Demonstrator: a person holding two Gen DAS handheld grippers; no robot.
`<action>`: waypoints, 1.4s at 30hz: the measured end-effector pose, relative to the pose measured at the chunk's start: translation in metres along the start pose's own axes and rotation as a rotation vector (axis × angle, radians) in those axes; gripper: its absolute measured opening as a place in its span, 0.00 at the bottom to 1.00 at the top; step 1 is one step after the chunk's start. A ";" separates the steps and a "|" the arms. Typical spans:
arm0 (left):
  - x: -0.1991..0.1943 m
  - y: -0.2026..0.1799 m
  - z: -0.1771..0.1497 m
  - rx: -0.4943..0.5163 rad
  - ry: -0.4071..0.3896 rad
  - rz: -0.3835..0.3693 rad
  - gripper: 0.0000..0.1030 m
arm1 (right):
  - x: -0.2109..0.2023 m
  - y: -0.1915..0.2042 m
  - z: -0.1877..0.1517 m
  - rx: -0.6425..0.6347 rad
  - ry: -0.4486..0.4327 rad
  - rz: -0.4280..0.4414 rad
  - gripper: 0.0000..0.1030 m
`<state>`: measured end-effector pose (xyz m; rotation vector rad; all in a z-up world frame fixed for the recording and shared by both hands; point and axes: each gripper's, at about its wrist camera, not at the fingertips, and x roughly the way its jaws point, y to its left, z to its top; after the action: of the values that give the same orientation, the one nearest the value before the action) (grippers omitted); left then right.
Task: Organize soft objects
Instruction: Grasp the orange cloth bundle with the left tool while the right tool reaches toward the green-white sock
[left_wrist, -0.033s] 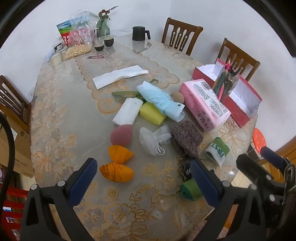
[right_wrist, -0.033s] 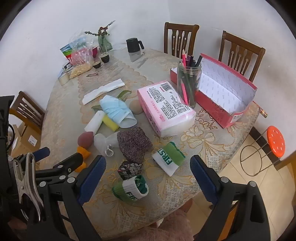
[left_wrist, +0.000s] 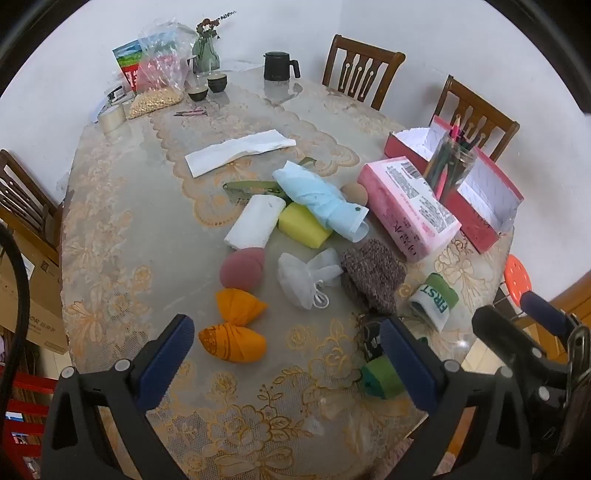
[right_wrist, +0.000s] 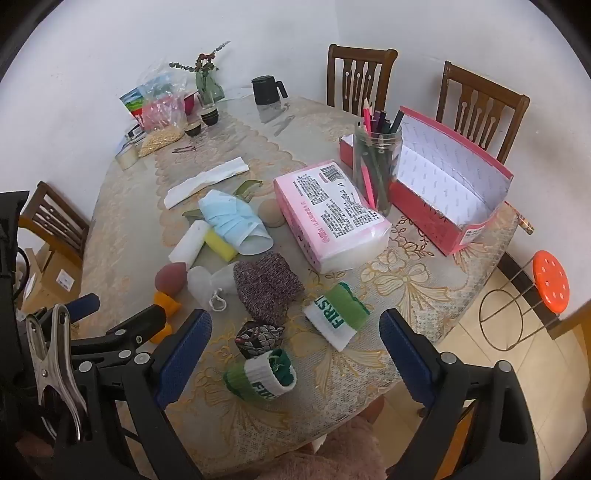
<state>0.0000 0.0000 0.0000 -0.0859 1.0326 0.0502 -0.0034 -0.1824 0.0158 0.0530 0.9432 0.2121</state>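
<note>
Both claws hang wide and empty above the near edge of the tabletop (left_wrist: 110, 206), holding nothing, so sorting seems not yet begun. The left claw (left_wrist: 284, 354) frames the lower middle of its view, with the two orange bundles (left_wrist: 236, 325) just beyond its left finger. The right claw (right_wrist: 295, 350) sits low in its frame, straddling the rolled green sock (right_wrist: 262, 376), with a second sock (right_wrist: 338, 315) just past it; judging by that, the rolled one is the likely first pick.

The soft things lie heaped mid-frame: knit piece (right_wrist: 267, 290), white pouch (left_wrist: 308, 275), pink sponge (left_wrist: 242, 267), yellow sponge (left_wrist: 304, 225), white roll (left_wrist: 255, 221), blue cloth (left_wrist: 323, 201). The open red box (right_wrist: 454, 188) at upper right stands empty, probably their destination. The pencil jar (right_wrist: 375, 162) and tissue pack (right_wrist: 332, 210) crowd its front, so reaching it may mean lifting over them.
</note>
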 end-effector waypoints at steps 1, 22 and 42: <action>0.000 0.000 0.000 0.000 0.000 0.001 0.99 | 0.000 0.000 0.000 0.002 0.001 0.002 0.92; 0.000 0.000 0.000 0.000 0.009 0.000 0.99 | -0.001 0.001 0.001 -0.003 0.000 -0.003 0.92; 0.004 -0.002 -0.012 0.011 0.013 0.000 0.99 | -0.002 0.003 -0.001 -0.010 -0.001 -0.004 0.92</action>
<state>-0.0080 -0.0035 -0.0089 -0.0758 1.0453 0.0443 -0.0058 -0.1798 0.0168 0.0421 0.9412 0.2125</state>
